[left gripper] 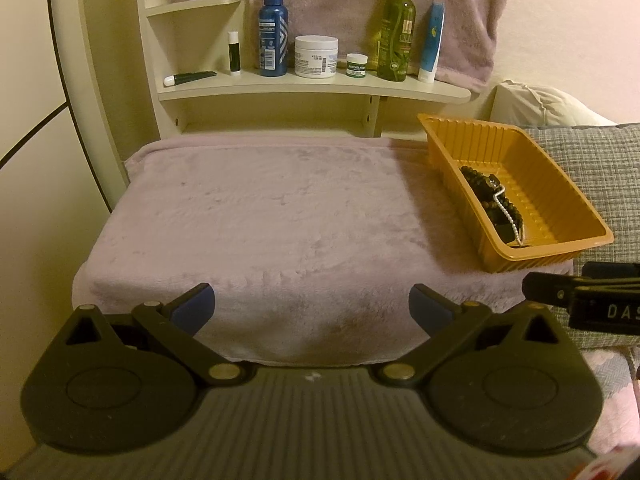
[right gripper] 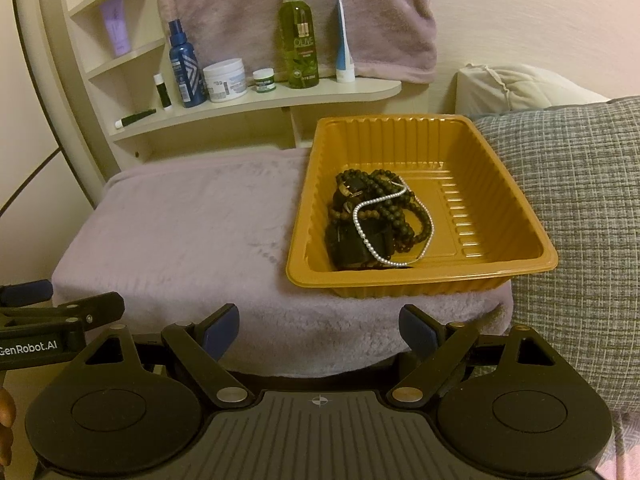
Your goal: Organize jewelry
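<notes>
- My left gripper (left gripper: 312, 306): matte black linkage arms, brass-coloured pivot pins, blue finger pads (left gripper: 196, 307), ribbed grey base.
- My right gripper (right gripper: 319, 328): same build, small crosshair mark.

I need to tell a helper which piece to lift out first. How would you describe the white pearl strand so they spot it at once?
Find the orange ribbed tray on the right end of the lilac plush cloth. Its jewelry sits heaped toward the left side. The pearl strand loops over the top of the dark bead strands: the only white piece, with much smaller beads.
</notes>
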The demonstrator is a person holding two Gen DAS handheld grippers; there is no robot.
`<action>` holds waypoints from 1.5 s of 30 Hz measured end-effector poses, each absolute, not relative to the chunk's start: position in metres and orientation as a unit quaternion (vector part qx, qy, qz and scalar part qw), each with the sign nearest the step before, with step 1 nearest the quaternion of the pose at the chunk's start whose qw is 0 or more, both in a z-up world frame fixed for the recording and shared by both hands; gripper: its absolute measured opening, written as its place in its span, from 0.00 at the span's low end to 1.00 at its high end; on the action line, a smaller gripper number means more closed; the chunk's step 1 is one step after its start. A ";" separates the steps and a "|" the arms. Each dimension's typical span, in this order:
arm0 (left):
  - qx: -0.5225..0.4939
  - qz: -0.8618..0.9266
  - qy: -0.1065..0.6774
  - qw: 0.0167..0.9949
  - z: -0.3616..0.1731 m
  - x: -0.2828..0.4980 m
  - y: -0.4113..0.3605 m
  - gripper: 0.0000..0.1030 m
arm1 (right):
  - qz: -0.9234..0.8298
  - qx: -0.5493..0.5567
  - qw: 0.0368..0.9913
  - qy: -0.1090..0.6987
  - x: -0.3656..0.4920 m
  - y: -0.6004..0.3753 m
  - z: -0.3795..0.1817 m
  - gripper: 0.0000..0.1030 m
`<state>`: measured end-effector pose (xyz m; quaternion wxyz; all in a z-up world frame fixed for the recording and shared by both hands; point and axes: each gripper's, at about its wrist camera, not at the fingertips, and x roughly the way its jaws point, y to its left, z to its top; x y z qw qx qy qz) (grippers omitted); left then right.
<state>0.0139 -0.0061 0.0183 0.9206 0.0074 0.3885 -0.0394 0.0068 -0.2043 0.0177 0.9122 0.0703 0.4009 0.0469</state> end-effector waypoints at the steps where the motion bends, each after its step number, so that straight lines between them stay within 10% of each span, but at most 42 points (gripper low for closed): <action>1: 0.007 -0.039 0.388 0.921 0.018 0.014 -0.006 1.00 | 0.047 0.070 0.912 0.401 0.007 -0.204 0.018 0.84; 45: 0.004 -0.040 0.387 0.921 0.019 0.013 -0.007 1.00 | 0.043 0.075 0.913 0.398 0.006 -0.205 0.017 0.84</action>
